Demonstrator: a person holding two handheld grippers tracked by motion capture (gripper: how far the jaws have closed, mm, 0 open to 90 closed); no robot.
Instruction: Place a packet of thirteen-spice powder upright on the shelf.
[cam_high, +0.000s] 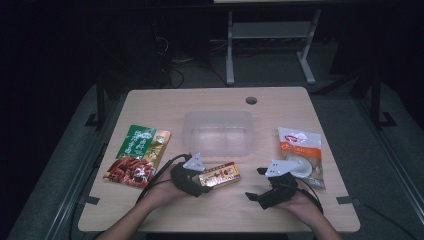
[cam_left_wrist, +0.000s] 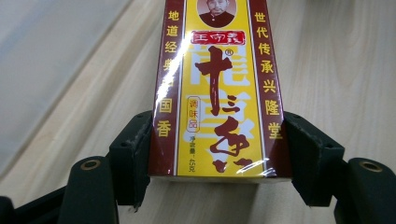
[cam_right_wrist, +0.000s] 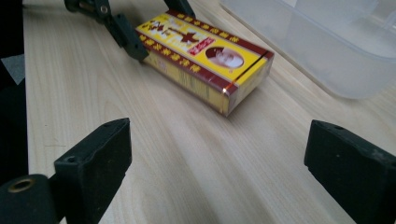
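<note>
Left gripper (cam_left_wrist: 219, 154) closed on the near end of the yellow-and-maroon seasoning box (cam_left_wrist: 217, 88), one black pad against each long side, the jaws held wide by the box's width; the box lies flat on the tabletop (cam_high: 165, 205), just in front of the clear plastic bin (cam_high: 218, 131). Right gripper (cam_right_wrist: 217, 163) stands wide open with nothing between its jaws, near the box's free end and apart from it. The step in hand appears to be lifting the box into the bin; it would go best with the pads kept square on the side faces and the box raised level before it crosses the near wall, since a grip at one end could let the far end droop and catch the rim. The bin lies directly beyond the box and looks empty, so the way is short. To the left lie a green pouch (cam_high: 143, 141) and a red pouch (cam_high: 129, 171), to the right a white pouch (cam_high: 301, 154), all well apart from the path; the near tabletop edge leaves room for both forearms.
</note>
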